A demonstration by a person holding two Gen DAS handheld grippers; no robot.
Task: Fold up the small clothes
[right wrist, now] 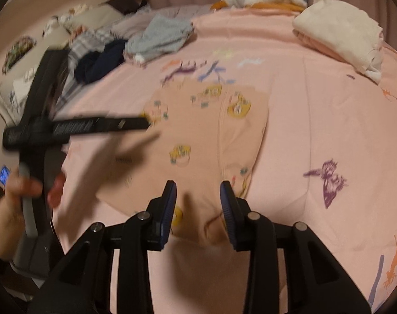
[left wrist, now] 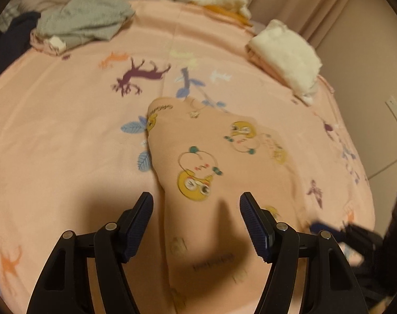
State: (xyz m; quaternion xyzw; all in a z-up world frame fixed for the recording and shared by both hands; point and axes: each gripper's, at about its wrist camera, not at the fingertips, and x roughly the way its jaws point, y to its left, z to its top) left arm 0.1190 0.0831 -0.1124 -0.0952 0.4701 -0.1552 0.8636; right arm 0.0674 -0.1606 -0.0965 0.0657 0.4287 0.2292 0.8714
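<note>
Both tongs are held spread above a small peach garment laid out on the bed

Nearest, the left tongs (left wrist: 196,200) are seen wide open over the near end of the printed garment (left wrist: 211,162), nothing being pinched; the right tongs (right wrist: 198,191) are likewise parted, hovering over its hem, apparently so an edge can be taken for a fold. The garment is spread fairly flat on the pink bedspread (left wrist: 54,130), probably to make the fold line easy to judge. Motion blur hides finer detail. Further off, a folded white pile (left wrist: 284,55) is set to the right, seemingly finished work, while grey clothes (left wrist: 83,18) and a dark item (right wrist: 101,62) lie heaped at the far left, likely awaiting folding
</note>
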